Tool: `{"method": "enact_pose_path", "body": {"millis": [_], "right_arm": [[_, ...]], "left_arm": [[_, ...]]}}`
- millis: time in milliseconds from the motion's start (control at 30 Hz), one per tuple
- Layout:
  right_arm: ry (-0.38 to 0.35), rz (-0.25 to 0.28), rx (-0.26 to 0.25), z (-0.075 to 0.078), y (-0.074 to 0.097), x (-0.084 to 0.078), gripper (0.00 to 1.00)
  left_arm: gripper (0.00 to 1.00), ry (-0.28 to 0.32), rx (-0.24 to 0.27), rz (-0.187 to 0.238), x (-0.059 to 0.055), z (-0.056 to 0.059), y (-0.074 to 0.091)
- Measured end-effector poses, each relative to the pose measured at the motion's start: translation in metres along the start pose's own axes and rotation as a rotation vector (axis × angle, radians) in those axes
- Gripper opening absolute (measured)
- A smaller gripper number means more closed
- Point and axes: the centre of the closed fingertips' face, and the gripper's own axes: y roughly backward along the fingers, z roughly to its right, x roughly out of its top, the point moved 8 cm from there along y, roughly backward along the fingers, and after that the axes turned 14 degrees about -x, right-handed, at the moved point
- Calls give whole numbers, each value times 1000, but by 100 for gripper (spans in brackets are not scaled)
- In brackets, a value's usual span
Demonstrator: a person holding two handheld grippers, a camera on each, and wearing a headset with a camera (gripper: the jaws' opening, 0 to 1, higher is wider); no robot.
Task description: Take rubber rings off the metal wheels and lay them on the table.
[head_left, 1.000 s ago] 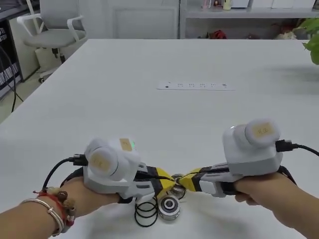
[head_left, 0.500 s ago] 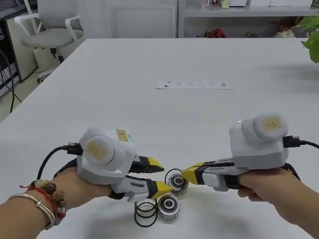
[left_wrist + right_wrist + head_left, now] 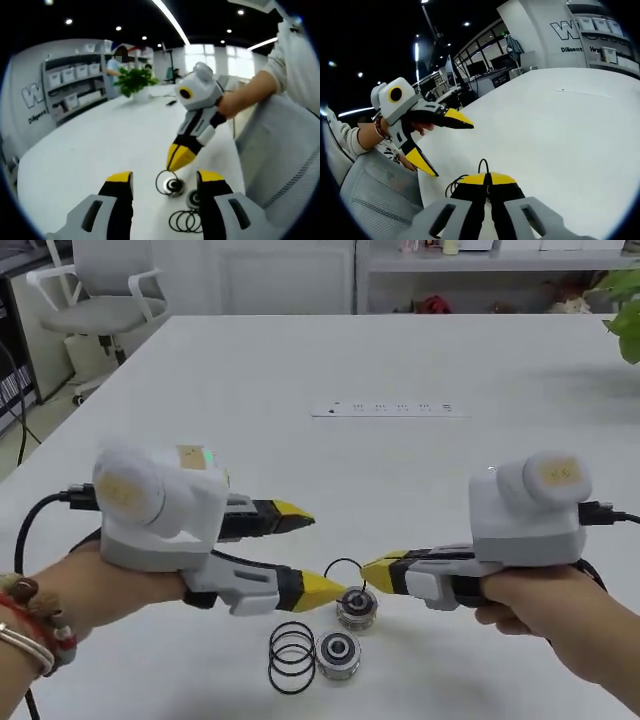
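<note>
Reading the wall sign [image 3: 567, 30] in the right gripper view, we make out a large word beginning with "W" and, under it, a line that starts "Diligent". The rest is too small or cut off. In the head view the pale stickers [image 3: 555, 473] on top of both grippers carry marks we cannot read. The white strip [image 3: 390, 410] lying farther out on the counter [image 3: 250, 420] has rows of dark marks too small to tell.

The left gripper [image 3: 315, 550] is spread wide. Its yellow-tipped jaws are well apart and hold nothing, and it hovers above the counter just left of the wheels. The right gripper [image 3: 372, 573] has its jaws pressed together. A thin black rubber ring [image 3: 340, 566] stands up from their tips, pinched by its edge. The lower part of that ring is hidden behind a metal wheel [image 3: 356, 607] standing on the counter, so we cannot tell whether the ring is free of the wheel or caught on it.

A second metal wheel [image 3: 338, 652] sits on the counter just nearer to us, apart from both grippers. Touching or almost touching its left side lies a small pile of loose rings [image 3: 292, 658], which overlap so much that we cannot count them surely. An office chair [image 3: 100, 290] stands beyond the counter's far left corner, and plant leaves [image 3: 625, 310] are cut off at the right edge.
</note>
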Motion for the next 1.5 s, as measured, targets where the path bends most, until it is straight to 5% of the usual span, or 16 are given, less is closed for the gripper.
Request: {"method": "enact_pose_path", "body": {"millis": [267, 667, 800, 1167, 1500], "right_arm": [[-14, 8, 17, -6, 2, 3, 0], [-25, 26, 60, -19, 3, 7, 0], [-27, 24, 82, -25, 3, 8, 0], [-12, 7, 125, -38, 1, 6, 0], [8, -18, 152, -46, -3, 3, 0]], "left_arm": [[61, -6, 30, 17, 7, 0, 9], [70, 1, 78, 63, 11, 16, 24], [72, -2, 98, 47, 8, 21, 30], [87, 5, 132, 94, 19, 37, 49], [95, 57, 165, 54, -4, 51, 69]]}}
